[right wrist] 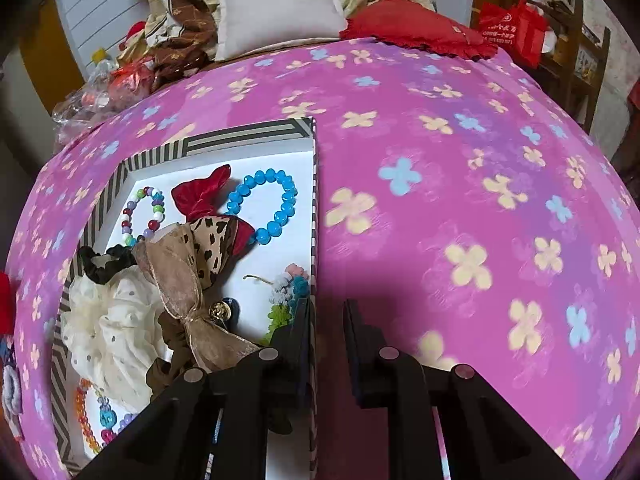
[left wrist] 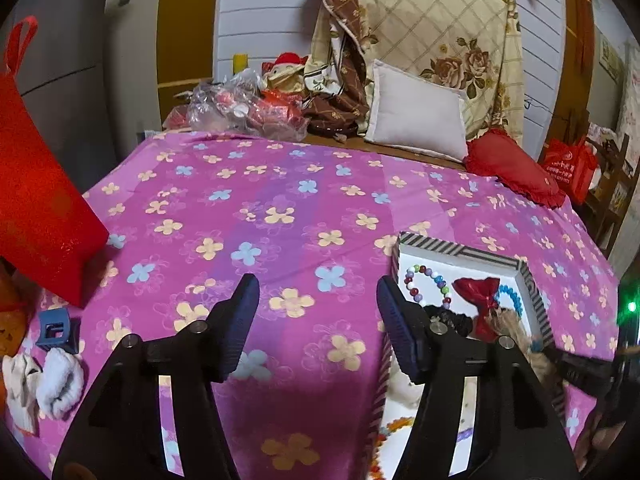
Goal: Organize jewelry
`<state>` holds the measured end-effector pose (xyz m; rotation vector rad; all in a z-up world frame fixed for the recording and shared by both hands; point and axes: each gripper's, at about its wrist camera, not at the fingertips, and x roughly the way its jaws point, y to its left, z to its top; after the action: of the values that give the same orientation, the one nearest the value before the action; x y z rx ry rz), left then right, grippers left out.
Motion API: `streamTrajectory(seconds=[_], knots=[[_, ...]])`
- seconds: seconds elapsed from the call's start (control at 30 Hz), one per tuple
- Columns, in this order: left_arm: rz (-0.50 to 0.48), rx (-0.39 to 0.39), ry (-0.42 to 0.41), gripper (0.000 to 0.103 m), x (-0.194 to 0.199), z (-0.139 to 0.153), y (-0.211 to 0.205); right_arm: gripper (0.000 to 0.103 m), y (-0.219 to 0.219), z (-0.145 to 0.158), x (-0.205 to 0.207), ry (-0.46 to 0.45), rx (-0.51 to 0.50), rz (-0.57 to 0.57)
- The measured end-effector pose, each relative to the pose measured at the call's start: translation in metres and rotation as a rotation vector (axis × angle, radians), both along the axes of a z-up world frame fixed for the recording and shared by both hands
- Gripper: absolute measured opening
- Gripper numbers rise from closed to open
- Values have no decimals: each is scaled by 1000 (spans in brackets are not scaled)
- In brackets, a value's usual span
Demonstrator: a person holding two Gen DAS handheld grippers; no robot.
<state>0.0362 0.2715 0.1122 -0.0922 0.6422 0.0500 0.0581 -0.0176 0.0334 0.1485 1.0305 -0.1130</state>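
A striped box with a white inside lies on the pink flowered bedspread and holds a blue bead bracelet, a multicolour bead bracelet, a red bow, a tan ribbon bow and a cream scrunchie. My right gripper is open, its jaws astride the box's right wall. My left gripper is open and empty over the bedspread, left of the box. A blue hair claw and white scrunchies lie at the far left.
A red gift bag stands at the left. Pillows, a folded quilt and a plastic bag lie at the head of the bed. A red cushion lies on the right.
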Motion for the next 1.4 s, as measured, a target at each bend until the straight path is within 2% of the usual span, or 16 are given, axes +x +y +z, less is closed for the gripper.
streamTrajectory(seconds=[0.2,0.43,0.6,0.7,0.73,0.83,0.87,0.9,0.93,1.07,1.23,1.4], knots=[[-44,56,3,61,-10,-6,-20,15,4,-3,10,-11,-91,70],[-33,81,7,62,-11,-10,-28,15,2,-6,17,-10,-87,88],[29,97,-24,67,-21,-3,-26,15,-3,3,10,-15,6,116],[102,110,-83,79,-39,6,-24,16,-7,23,-13,-56,30,142],[127,109,-107,81,-49,9,-25,22,-8,30,-23,-68,42,156],[184,149,-148,81,-77,16,-32,52,-20,48,-59,-131,57,191],[205,174,-164,82,-92,19,-39,58,-24,51,-71,-150,46,195],[218,191,-178,82,-105,21,-45,61,-30,54,-86,-170,26,202],[219,196,-186,84,-116,22,-49,62,-33,56,-94,-179,15,207],[258,231,-205,102,-165,28,-77,62,-45,56,-138,-195,-46,232],[292,251,-230,102,-206,34,-106,62,-64,55,-177,-206,-11,229],[212,223,-184,102,-228,44,-130,62,-75,52,-205,-198,13,225]])
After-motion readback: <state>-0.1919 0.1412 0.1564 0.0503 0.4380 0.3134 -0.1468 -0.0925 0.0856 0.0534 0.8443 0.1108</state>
